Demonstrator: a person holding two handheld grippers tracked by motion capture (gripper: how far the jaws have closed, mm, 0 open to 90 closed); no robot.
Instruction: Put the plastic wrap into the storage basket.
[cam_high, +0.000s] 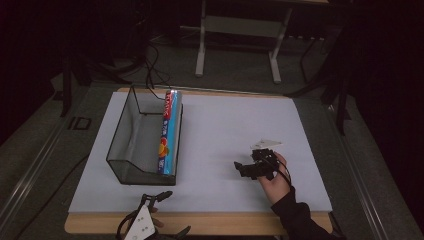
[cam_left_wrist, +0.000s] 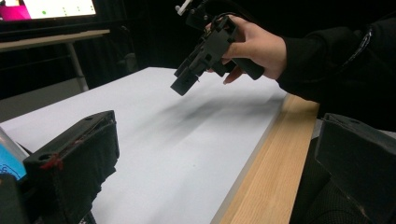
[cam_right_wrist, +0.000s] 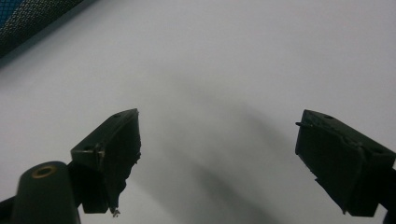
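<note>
A dark wire-mesh basket (cam_high: 118, 145) stands at the left of the white tabletop (cam_high: 225, 125). A long blue box (cam_high: 169, 131) with red print leans along the basket's right side; a sliver of the blue box (cam_left_wrist: 9, 164) shows in the left gripper view. A hand holds my right gripper (cam_high: 241, 169) just above the tabletop at centre right, pointing left, open and empty (cam_right_wrist: 219, 140). In the left gripper view the right gripper (cam_left_wrist: 184, 84) tilts down toward the table. My left gripper (cam_high: 172, 212) sits at the near edge, its jaws wide open with nothing between them (cam_left_wrist: 215, 158).
A wooden edge (cam_high: 225, 222) runs along the near side of the table. Behind the table stands a white desk frame (cam_high: 201, 45), with cables (cam_high: 152, 70) on the grey floor. A lit screen (cam_left_wrist: 46, 8) is at the far left. The basket's mesh corner (cam_right_wrist: 28, 18) shows in the right gripper view.
</note>
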